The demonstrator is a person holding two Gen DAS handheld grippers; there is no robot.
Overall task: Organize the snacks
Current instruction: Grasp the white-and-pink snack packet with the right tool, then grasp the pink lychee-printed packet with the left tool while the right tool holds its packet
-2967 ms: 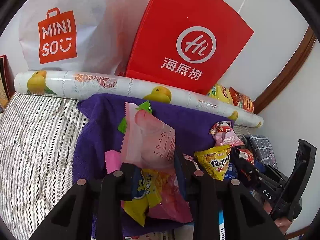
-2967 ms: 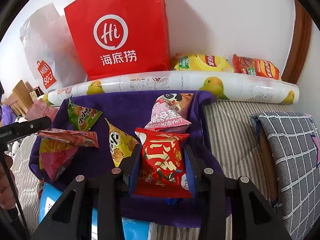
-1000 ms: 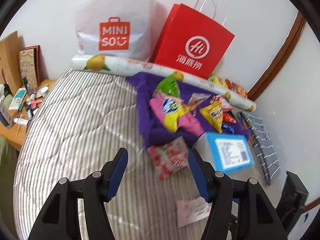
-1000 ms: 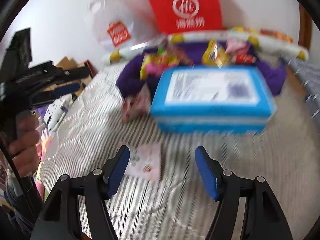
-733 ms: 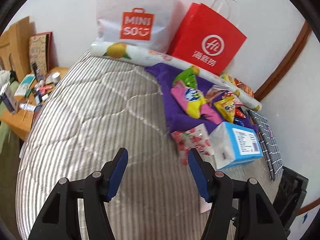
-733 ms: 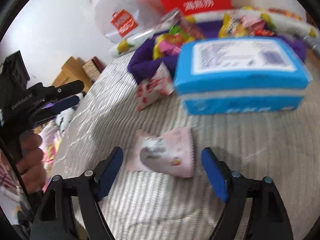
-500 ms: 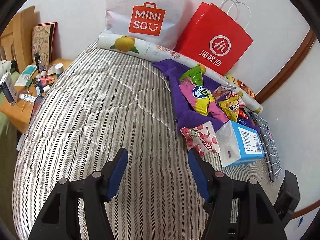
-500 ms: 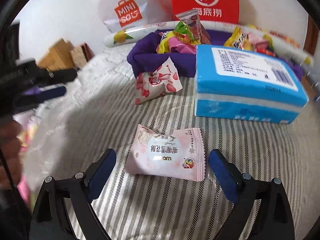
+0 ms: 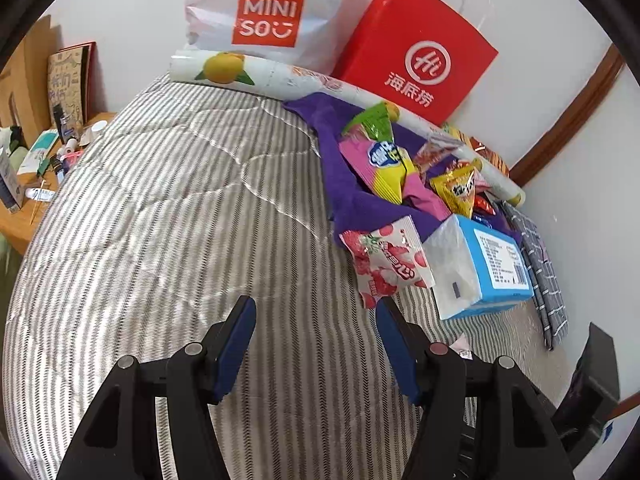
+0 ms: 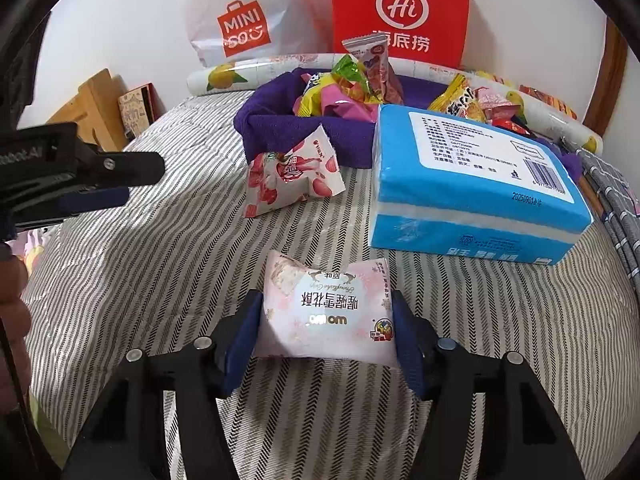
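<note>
A pale pink snack packet lies on the striped mattress between the fingers of my right gripper; the pads sit at its two ends, and I cannot tell whether they press it. A red-and-white strawberry snack bag leans against the purple cloth basket, which holds several snack packets. In the left wrist view the strawberry bag lies ahead and right of my left gripper, which is open and empty over bare mattress. The basket is farther right.
A blue tissue pack lies right of the strawberry bag. A fruit-print roll, a white Miniso bag and a red paper bag stand at the wall. A cluttered wooden side table is at the left edge.
Both grippers have let go of their snack bags and pulled back from the basket. The right gripper has moved in around the pale pink packet. The left gripper swung left.
</note>
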